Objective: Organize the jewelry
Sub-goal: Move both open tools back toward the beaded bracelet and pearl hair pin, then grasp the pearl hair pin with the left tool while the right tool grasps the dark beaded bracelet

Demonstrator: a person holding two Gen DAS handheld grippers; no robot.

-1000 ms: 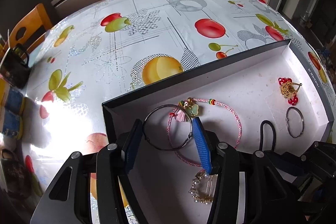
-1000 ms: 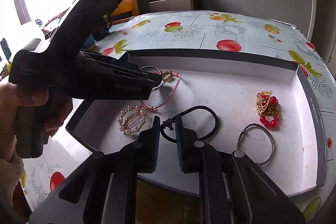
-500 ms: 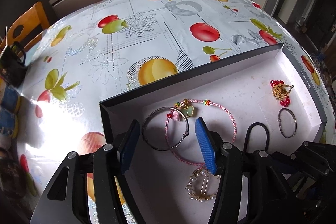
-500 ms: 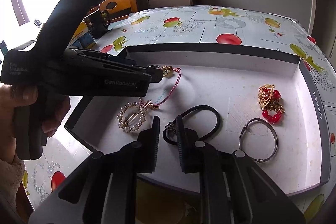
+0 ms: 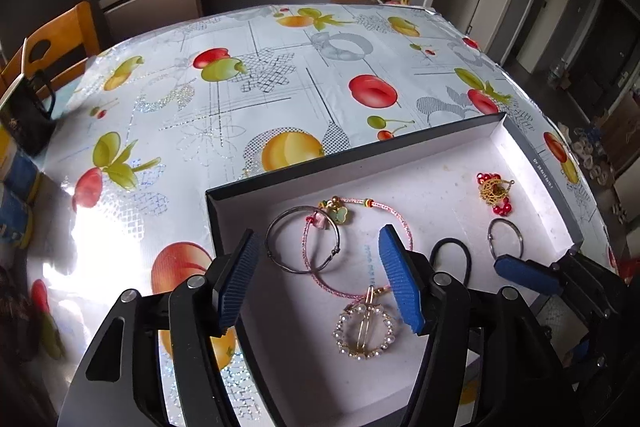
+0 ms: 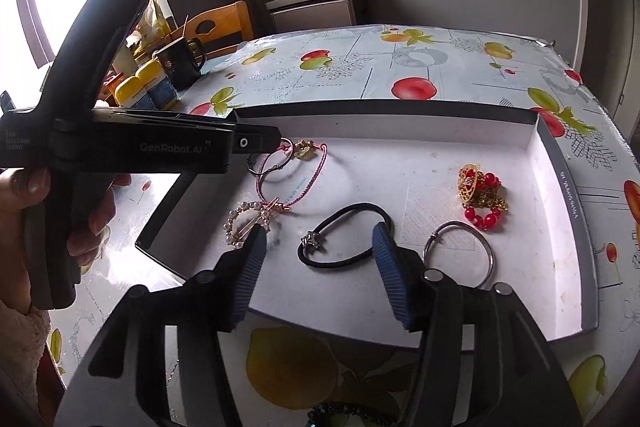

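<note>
Nearest, the right gripper [image 6: 320, 267], jaws apart and empty, hovers over the black hair tie [image 6: 344, 239] by the box's [image 6: 568, 187] near edge. Farther left, the left gripper [image 5: 320, 279], also spread and empty, hovers over the overlapping silver bangle [image 5: 280, 243] and pink cord bracelet [image 5: 396, 215]. Sorting seems barely begun; next, probably close on one piece without snagging its neighbour.

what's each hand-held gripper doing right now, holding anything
left hand-held gripper: open, empty, over the silver bangle and pink cord bracelet.
right hand-held gripper: open, empty, over the black hair tie.

The box [image 6: 568, 183] is open-topped; bare floor lies between the hair tie [image 6: 344, 239] and red-bead earring [image 6: 480, 195]; jewelry crowds its left end.
</note>
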